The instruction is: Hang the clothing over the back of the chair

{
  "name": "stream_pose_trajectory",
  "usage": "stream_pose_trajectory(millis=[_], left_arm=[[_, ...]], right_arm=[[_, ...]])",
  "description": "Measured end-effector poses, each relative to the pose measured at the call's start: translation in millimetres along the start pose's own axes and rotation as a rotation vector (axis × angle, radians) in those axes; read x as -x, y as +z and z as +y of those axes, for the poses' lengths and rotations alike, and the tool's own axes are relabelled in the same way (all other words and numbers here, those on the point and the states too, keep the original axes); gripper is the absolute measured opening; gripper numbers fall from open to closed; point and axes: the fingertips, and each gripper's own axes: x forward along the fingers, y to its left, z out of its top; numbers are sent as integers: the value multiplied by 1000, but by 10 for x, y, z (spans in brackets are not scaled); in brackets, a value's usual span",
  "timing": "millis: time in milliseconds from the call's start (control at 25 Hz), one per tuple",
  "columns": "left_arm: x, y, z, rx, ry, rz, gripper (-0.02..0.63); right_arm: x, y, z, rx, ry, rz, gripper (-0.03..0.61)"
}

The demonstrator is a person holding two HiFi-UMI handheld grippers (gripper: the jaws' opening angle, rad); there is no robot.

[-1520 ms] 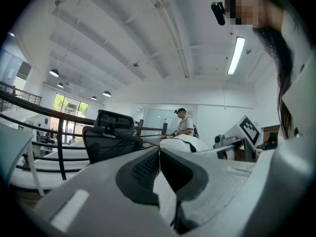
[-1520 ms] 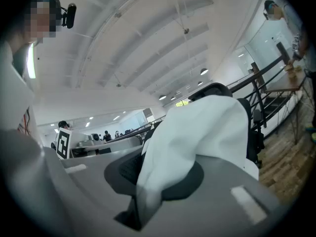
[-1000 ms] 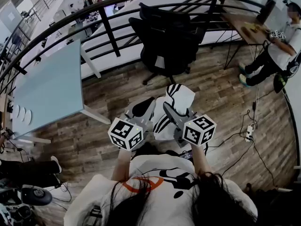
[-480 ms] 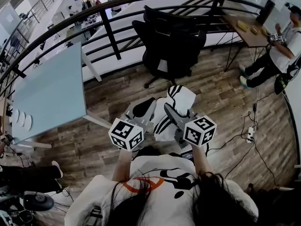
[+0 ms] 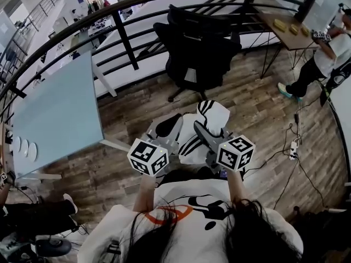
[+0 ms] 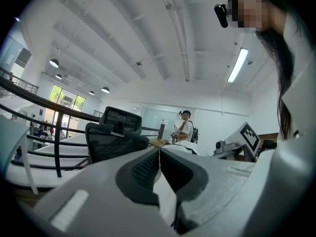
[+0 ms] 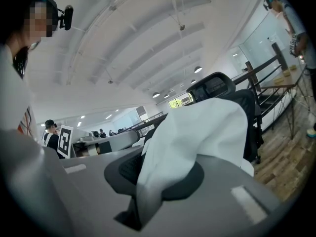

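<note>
In the head view a white garment with black stripes (image 5: 207,126) hangs between my two grippers, held up in front of me. My left gripper (image 5: 174,126) is shut on its left edge; in the left gripper view the jaws pinch a thin fold of the white cloth (image 6: 167,201). My right gripper (image 5: 198,130) is shut on the garment too, and the cloth (image 7: 197,137) billows over its jaws. The black office chair (image 5: 200,43) stands ahead by the railing, apart from the garment; its back and headrest (image 6: 118,132) also show behind the jaws.
A curved black railing (image 5: 123,34) runs behind the chair. A pale blue table (image 5: 57,106) stands at the left. A person (image 5: 323,53) sits at a wooden desk (image 5: 282,29) at the far right. Cables and a power strip (image 5: 290,149) lie on the wood floor.
Both grippers still hold the garment in about the same place. The view has shifted slightly and the person at the far right has moved their legs.
</note>
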Motion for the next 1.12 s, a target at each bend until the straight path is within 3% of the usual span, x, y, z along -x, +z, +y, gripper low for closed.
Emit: stream_pose_trajectory(millis=[320,680,1120], left_arm=[[-112,-20,207,40,2,-9,0],[-293,0,372,35,62,-14,0],[-1555,193,544,26,125,-21,0]], right_arm=[[-130,8,-151,-18,-10,16,86],[-273,66,-368,-19,42,44,86],[-349,760,-1492,-9,105,72,86]])
